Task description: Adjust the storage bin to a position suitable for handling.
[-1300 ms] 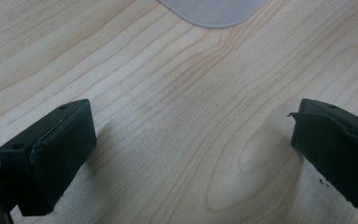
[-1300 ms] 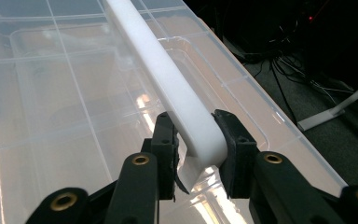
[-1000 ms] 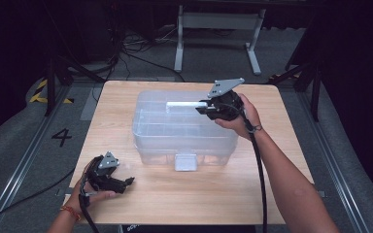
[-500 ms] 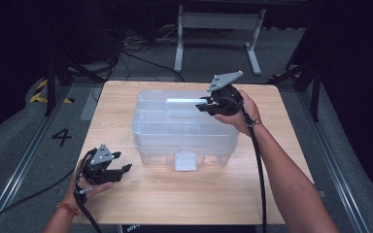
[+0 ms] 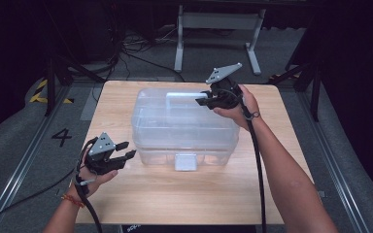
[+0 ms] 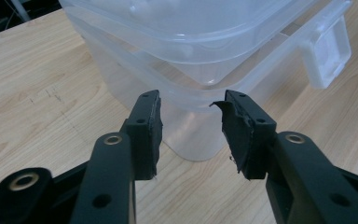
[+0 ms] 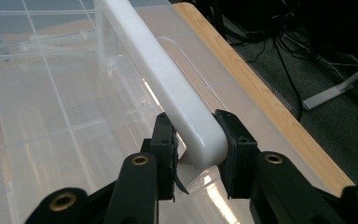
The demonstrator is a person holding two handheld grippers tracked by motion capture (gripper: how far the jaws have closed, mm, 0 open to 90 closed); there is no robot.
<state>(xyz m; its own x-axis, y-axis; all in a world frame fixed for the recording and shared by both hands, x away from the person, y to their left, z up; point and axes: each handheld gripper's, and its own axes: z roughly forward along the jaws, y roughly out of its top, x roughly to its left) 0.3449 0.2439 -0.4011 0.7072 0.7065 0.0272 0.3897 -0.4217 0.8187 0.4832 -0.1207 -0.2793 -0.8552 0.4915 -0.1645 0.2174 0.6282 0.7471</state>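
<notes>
A clear plastic storage box [image 5: 184, 126] with a clear lid [image 7: 51, 116] stands in the middle of the wooden table [image 5: 184, 194]. Its white carrying handle [image 5: 184, 95] lies along the lid's far side. My right gripper [image 5: 201, 101] is shut on the handle's right end; the right gripper view has the white bar [image 7: 158, 70] squeezed between the pads of that gripper [image 7: 196, 140]. My left gripper [image 5: 128, 149] hovers off the box's front-left corner. Its jaws have just been closing, and the left gripper [image 6: 189, 126] holds nothing, with the box corner [image 6: 191, 56] a short way beyond.
A white latch [image 5: 185, 161] hangs at the middle of the box's front wall, also seen as the white latch [image 6: 328, 51] in the left gripper view. Bare wood runs along the near side of the table. Dark floor with cables and a metal stand [image 5: 218, 22] lies beyond.
My left gripper has lifted off the table near the front-left and its jaws have narrowed. The right gripper has stayed on the handle with hardly any shift.
</notes>
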